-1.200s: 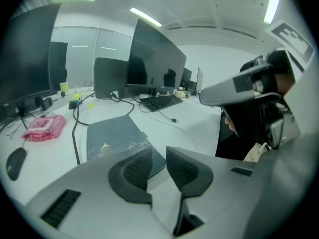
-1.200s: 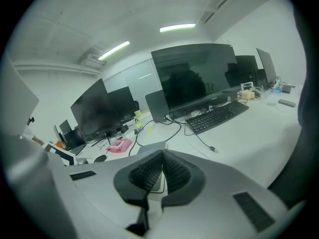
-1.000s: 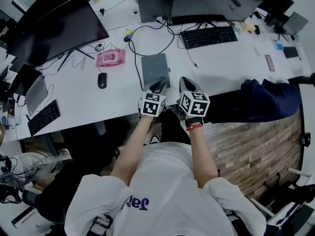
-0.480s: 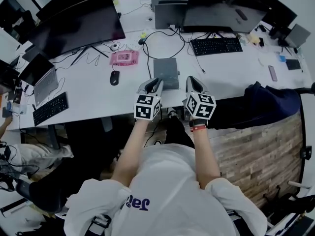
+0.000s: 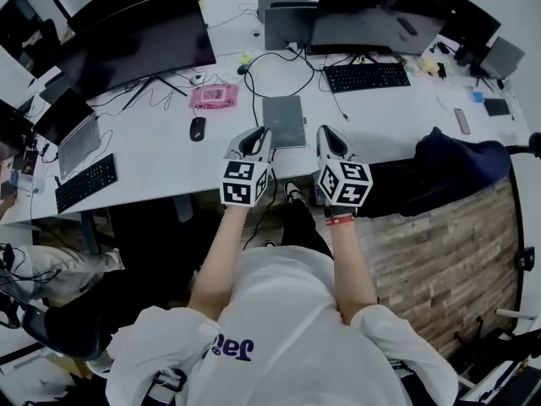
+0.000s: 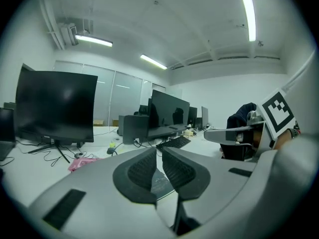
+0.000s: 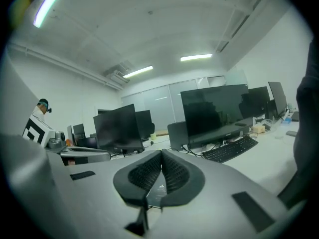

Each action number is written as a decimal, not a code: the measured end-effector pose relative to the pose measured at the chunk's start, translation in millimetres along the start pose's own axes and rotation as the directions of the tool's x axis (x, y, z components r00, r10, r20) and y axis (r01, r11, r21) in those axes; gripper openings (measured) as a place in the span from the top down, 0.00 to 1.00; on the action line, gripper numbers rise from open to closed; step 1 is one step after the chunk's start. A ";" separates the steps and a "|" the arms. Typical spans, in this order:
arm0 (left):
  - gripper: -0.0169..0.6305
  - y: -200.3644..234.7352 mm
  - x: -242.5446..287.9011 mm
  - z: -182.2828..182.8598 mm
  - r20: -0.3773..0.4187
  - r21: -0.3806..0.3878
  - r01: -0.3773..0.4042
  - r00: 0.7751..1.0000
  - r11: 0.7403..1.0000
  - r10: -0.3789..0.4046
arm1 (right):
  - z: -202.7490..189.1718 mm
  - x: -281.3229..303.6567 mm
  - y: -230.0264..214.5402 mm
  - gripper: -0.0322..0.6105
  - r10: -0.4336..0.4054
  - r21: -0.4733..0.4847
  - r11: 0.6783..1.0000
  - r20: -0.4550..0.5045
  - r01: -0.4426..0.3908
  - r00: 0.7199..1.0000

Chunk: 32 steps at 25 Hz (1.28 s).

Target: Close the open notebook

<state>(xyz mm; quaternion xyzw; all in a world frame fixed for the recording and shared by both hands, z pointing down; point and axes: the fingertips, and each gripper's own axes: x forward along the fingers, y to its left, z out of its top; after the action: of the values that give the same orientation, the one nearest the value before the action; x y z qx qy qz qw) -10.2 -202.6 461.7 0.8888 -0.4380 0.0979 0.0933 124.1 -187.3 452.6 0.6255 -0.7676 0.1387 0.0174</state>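
Both hand-held grippers have come up off the notebook (image 5: 284, 120) since a second ago, when the left one's tip lay over its near edge. The notebook lies shut and flat, grey cover up, on the white bench (image 5: 161, 163), near the front edge and between the two grippers as the head view shows them.

The left hand-held gripper (image 5: 254, 135) (image 6: 159, 151) hangs above the bench by the notebook's near left corner. Its jaws have just been closing and now stand only a narrow slit apart, with nothing between the pads. The right hand-held gripper (image 5: 331, 134) (image 7: 160, 154) hangs by the near right corner, its jaw tips pressed together and empty.

Further out, a black mouse (image 5: 197, 128) and a pink pouch (image 5: 212, 96) lie to the notebook's left. A black keyboard (image 5: 367, 76) sits behind and to the right. A dark jacket (image 5: 448, 169) is draped at the bench's right end.
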 end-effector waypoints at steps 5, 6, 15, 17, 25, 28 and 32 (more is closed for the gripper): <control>0.91 7.2 -21.1 2.9 0.027 -0.016 -0.026 0.999 1.000 0.026 | 6.3 -17.4 6.0 0.93 0.001 -0.014 1.000 0.020 0.000 1.000; 0.91 8.3 -25.0 3.5 0.029 -0.020 -0.028 0.999 0.999 0.029 | 7.9 -21.0 6.2 0.93 -0.001 -0.013 1.000 0.020 0.001 1.000; 0.94 24.7 -41.0 14.0 0.060 -0.033 -0.088 0.994 0.996 0.090 | 20.2 -33.9 5.0 0.93 -0.021 -0.063 0.998 0.022 0.022 1.000; 0.94 23.6 -41.9 19.2 0.073 -0.034 -0.091 0.993 0.995 0.093 | 20.2 -33.2 3.2 0.93 -0.022 -0.063 0.998 0.022 0.023 1.000; 0.94 26.2 -25.9 25.9 0.085 -0.014 -0.099 0.991 0.995 0.100 | 18.8 -18.1 -10.3 0.93 -0.028 -0.057 0.998 0.022 0.029 0.999; 0.94 29.2 -19.3 10.3 0.039 -0.018 -0.107 0.993 0.994 0.108 | 5.4 -12.2 -15.0 0.93 -0.027 -0.037 0.999 -0.011 0.026 1.000; 0.94 31.8 -8.8 3.0 0.004 -0.034 -0.112 0.994 0.993 0.113 | -4.1 -1.3 -22.2 0.93 -0.018 -0.014 1.000 -0.062 0.017 0.998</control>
<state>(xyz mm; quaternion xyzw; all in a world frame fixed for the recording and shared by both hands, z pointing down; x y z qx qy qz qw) -40.5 -215.7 459.1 0.8613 -0.4892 0.0931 0.1012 145.2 -189.0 460.6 0.6276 -0.7620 0.1528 0.0469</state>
